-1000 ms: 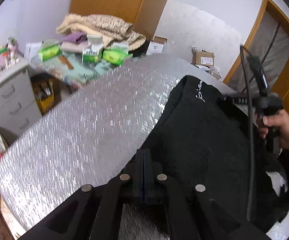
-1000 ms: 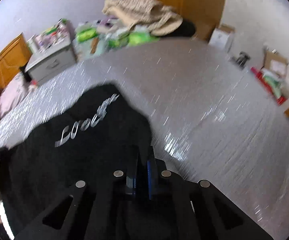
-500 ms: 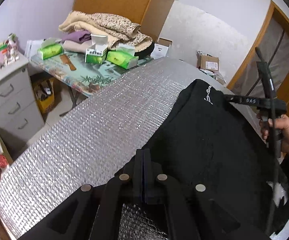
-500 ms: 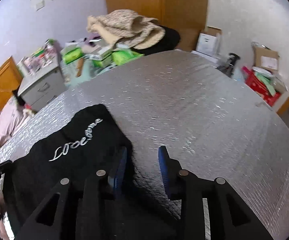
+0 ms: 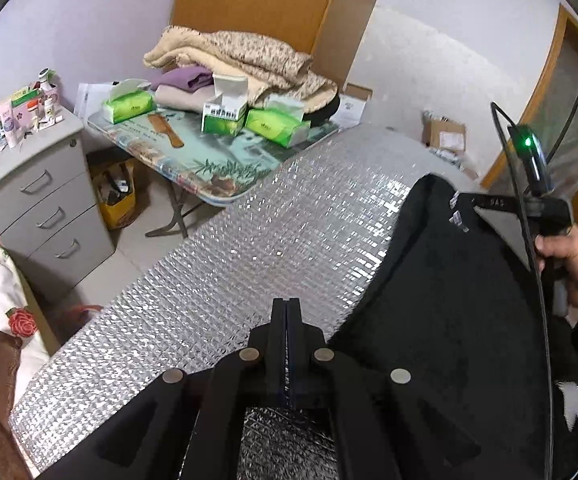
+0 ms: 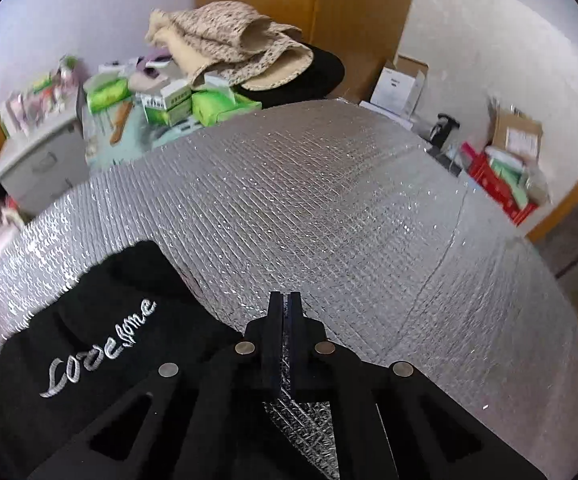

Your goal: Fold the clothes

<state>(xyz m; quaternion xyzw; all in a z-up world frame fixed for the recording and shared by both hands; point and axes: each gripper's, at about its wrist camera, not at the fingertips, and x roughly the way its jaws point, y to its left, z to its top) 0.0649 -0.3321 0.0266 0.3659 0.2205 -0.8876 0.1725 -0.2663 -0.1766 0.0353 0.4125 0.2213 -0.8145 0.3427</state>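
Black fleecy garment (image 5: 441, 300) with silver script embroidery (image 6: 97, 356): lies rumpled on quilted, reflective silver tabletop (image 6: 329, 208). Left claw (image 5: 287, 308): pressed together, empty, over foil beside garment's edge. Right claw (image 6: 285, 304): pressed together, empty.

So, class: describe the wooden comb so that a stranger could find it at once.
Start at the folding side table with the leafy printed top, beyond the silver mat. Among its green tissue packs lies the wooden comb, flat on the print: the only brown, long-handled thing there.
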